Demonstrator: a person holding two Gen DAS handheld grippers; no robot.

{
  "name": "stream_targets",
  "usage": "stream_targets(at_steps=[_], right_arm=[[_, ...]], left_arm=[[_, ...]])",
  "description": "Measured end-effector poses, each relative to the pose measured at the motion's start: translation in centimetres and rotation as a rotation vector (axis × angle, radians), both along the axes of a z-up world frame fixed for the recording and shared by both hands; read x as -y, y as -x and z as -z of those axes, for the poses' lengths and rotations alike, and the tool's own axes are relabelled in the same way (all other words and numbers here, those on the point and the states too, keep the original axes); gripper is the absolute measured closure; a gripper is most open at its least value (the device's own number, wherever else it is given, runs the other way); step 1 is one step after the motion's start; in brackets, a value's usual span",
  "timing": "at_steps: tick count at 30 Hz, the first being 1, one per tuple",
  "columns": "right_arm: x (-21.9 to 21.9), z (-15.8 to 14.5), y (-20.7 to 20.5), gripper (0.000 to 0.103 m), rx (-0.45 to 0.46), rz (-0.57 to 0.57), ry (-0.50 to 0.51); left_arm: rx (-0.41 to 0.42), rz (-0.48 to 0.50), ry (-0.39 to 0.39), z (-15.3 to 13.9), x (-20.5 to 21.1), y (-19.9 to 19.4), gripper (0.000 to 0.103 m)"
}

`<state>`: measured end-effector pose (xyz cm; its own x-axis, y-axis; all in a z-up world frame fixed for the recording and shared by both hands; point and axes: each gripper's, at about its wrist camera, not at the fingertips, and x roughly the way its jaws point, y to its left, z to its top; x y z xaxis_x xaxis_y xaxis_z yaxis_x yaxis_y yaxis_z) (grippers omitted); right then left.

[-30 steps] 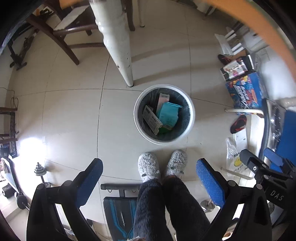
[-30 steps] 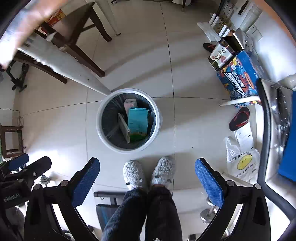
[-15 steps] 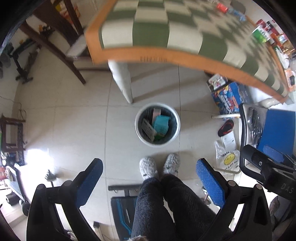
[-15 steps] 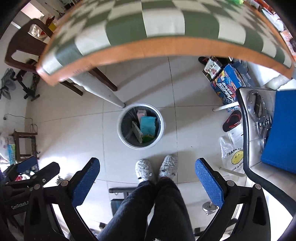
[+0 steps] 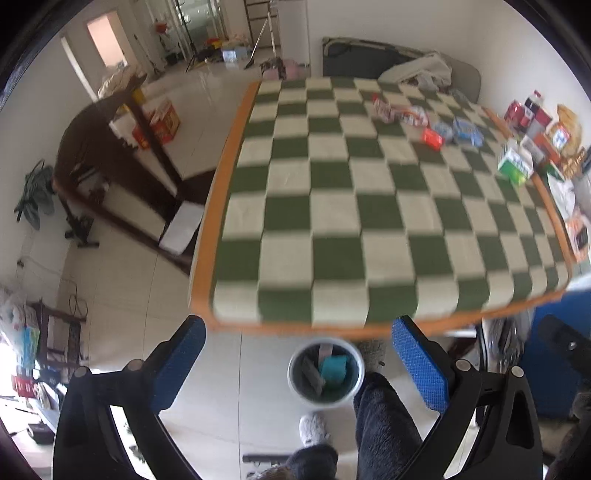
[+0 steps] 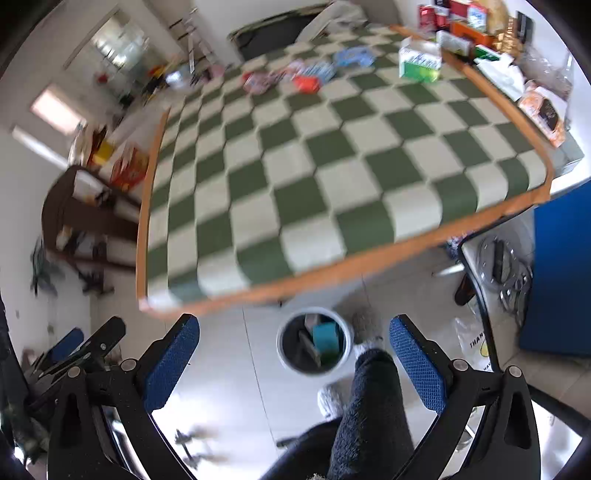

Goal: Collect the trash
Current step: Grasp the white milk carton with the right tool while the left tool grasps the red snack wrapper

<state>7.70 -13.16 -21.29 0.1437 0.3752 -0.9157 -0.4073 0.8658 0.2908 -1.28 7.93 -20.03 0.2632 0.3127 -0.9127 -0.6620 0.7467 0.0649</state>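
Note:
A white trash bin (image 5: 327, 373) stands on the floor below the table's near edge, holding a teal box and other cartons; it also shows in the right wrist view (image 6: 313, 341). Several small wrappers (image 5: 432, 138) lie at the far side of the green-and-white checkered table (image 5: 351, 221), also seen in the right wrist view (image 6: 306, 83). A green-and-white carton (image 6: 419, 61) stands at the far right. My left gripper (image 5: 299, 365) is open and empty, high above the floor. My right gripper (image 6: 293, 354) is open and empty too.
A dark wooden chair (image 5: 110, 166) stands left of the table. Boxes and packets (image 6: 480, 33) crowd the table's far right edge. The person's legs and slippers (image 5: 380, 417) are beside the bin. A blue panel (image 6: 561, 277) is at the right.
Both grippers have risen and tilted up from looking down at the bin; the tabletop now fills both views and the bin sits small near the bottom. Both stay open.

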Motion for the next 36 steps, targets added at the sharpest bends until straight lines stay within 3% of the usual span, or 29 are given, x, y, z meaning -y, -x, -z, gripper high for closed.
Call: stream_targets(at_steps=[4,9,16,18,24,27,29,31,34,36], right_arm=[[-0.7,-1.0,-7.8,0.0,-0.001,0.076,-0.027],[-4.1,0.6,-19.1,0.0,-0.033,0.131,-0.028],[-12.0,5.7,-34.2,0.0,-0.101,0.158,0.012],[-14.8,7.8,-38.0,0.008,-0.121,0.145,0.019],[-21.3,14.5,-45.0,0.012,-0.223,0.145,0.065],[-23.7,17.2,-46.3,0.017,-0.26,0.12,0.099],[-25.0,17.0,-46.2,0.04,-0.213,0.075,0.115],[-25.7,16.9,-46.1,0.041,-0.184,0.024,0.16],[-24.8,16.9,-46.1,0.044,-0.18,0.014,0.169],[-23.8,16.9,-46.5,0.046,-0.178,0.02,0.173]], left_arm=[[-0.014,0.003,-0.009,0.0,-2.7,-6.4,0.0],[-0.064,-0.023,0.022,1.3,-7.0,-15.3,0.0],[-0.123,-0.063,0.102,5.7,-14.3,-27.9,0.001],[-0.121,-0.068,0.123,6.8,-16.0,-30.5,0.001],[-0.121,-0.049,0.203,11.4,-19.9,-38.2,0.003],[-0.122,-0.038,0.244,13.2,-20.9,-40.7,0.014],[-0.124,-0.028,0.262,14.0,-21.0,-41.9,0.026],[-0.114,-0.018,0.279,14.3,-20.9,-42.6,0.039],[-0.063,0.0,0.298,13.6,-20.6,-43.4,0.085],[-0.071,0.016,0.282,13.1,-20.1,-43.9,0.097]])
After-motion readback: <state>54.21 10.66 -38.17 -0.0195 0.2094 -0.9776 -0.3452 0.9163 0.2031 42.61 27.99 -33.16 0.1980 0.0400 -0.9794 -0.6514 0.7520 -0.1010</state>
